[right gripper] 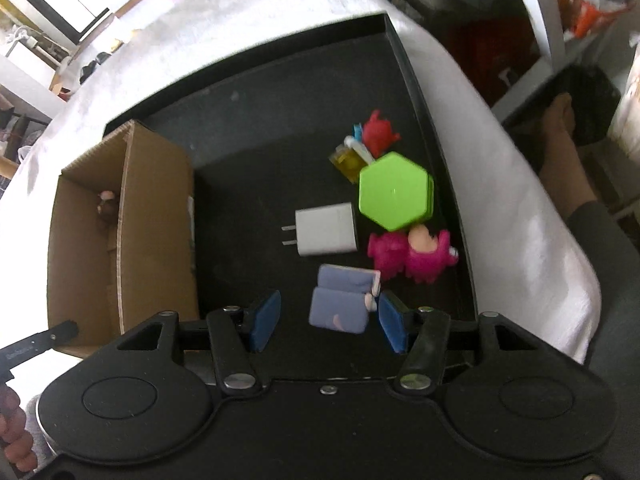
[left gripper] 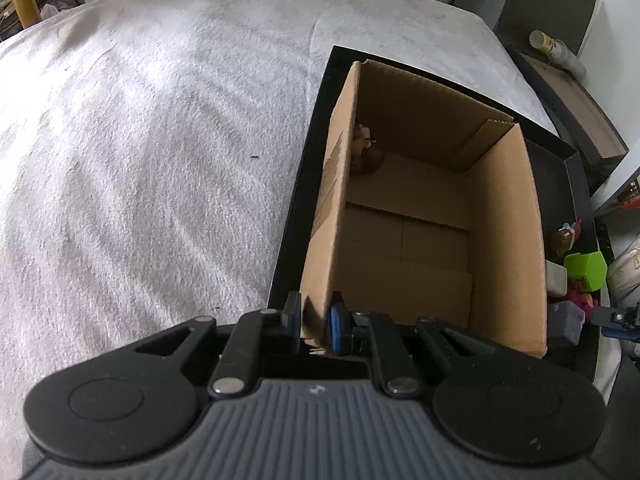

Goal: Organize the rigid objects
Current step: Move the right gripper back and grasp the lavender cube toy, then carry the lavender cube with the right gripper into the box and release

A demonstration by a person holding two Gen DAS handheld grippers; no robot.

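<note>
At the bottom of the left wrist view, the left gripper (left gripper: 316, 322) is clamped on the near wall of an open cardboard box (left gripper: 504, 240), 1 pad on each side of the wall's edge. The box stands in a black tray (left gripper: 296, 216) at the right of the frame, and a small brown figure (left gripper: 366, 152) lies on the box floor against its left wall, toward the far end. Past the tray a pale grey blanket (left gripper: 140, 120) fills the left and upper frame.

In the right wrist view, the right gripper (right gripper: 326, 326) hangs over the tray with its blue pads apart and nothing pressed between them; a lavender block toy (right gripper: 342, 300) lies just beyond the pads, close to the right one. Beyond it sit a white plug charger (right gripper: 326, 230) at the centre and a pink figure (right gripper: 408, 254) to its right. Further up is a green hexagon box (right gripper: 394, 190), then a small yellow bottle (right gripper: 348, 160) and a red figure (right gripper: 378, 132). The cardboard box stands at the left of the frame.
</note>
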